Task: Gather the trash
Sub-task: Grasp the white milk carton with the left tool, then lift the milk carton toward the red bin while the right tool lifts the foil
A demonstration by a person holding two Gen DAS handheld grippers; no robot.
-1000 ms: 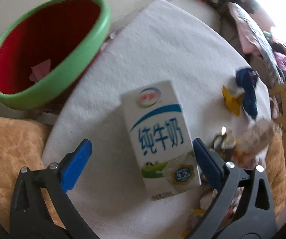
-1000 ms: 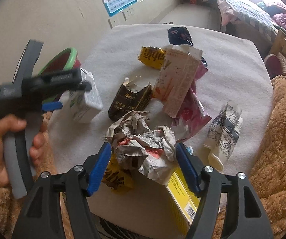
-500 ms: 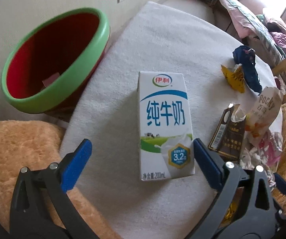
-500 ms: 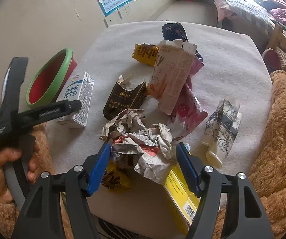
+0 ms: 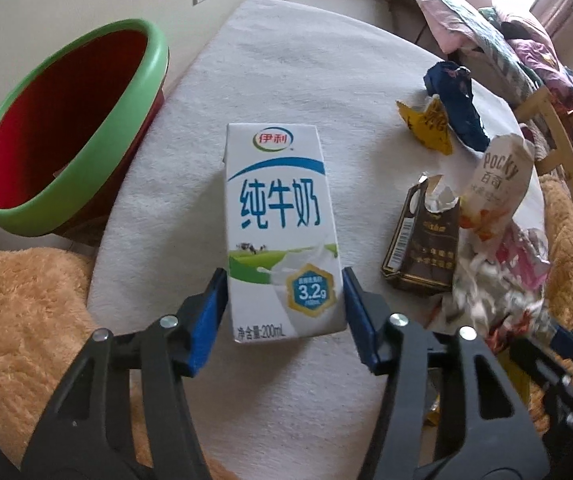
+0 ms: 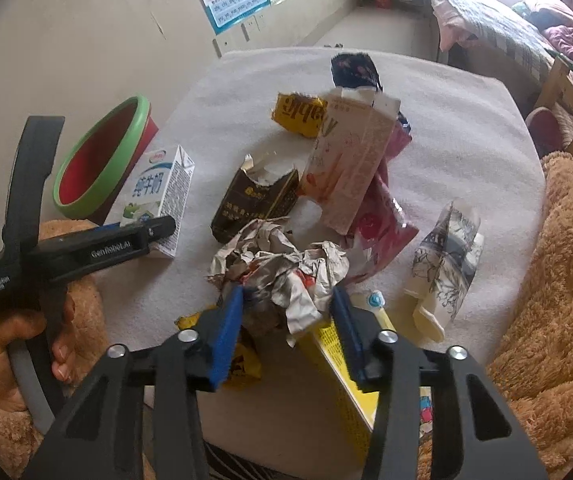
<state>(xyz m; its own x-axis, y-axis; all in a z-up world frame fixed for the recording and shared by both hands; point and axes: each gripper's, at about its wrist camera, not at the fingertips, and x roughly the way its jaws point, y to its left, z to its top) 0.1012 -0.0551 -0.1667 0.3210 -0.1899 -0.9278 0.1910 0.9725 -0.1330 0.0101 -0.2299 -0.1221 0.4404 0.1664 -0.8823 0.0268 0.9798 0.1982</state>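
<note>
A: table (image 5: 294, 64) white, red bin (image 5: 66, 120) with green rim just off its left edge, trash piled right

B: change?

A: both tools have just been closing. left tool (image 5: 284, 312) pads now on milk carton (image 5: 282, 228) sides, right tool (image 6: 286, 320) clamped on crumpled paper (image 6: 286, 268). half second ago both stood wide, so two grabs on, looks ready to lift

B: carton?

A: flat on table, near bin, long axis runs away from tool, top at far end

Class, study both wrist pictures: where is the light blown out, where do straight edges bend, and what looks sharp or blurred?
Left wrist view: the top right corner is blown out; the table edge bows; print on the milk carton is sharp. Right wrist view: glare at top right above the bed; dark vignette in the corners; the crumpled paper is slightly soft.
</note>
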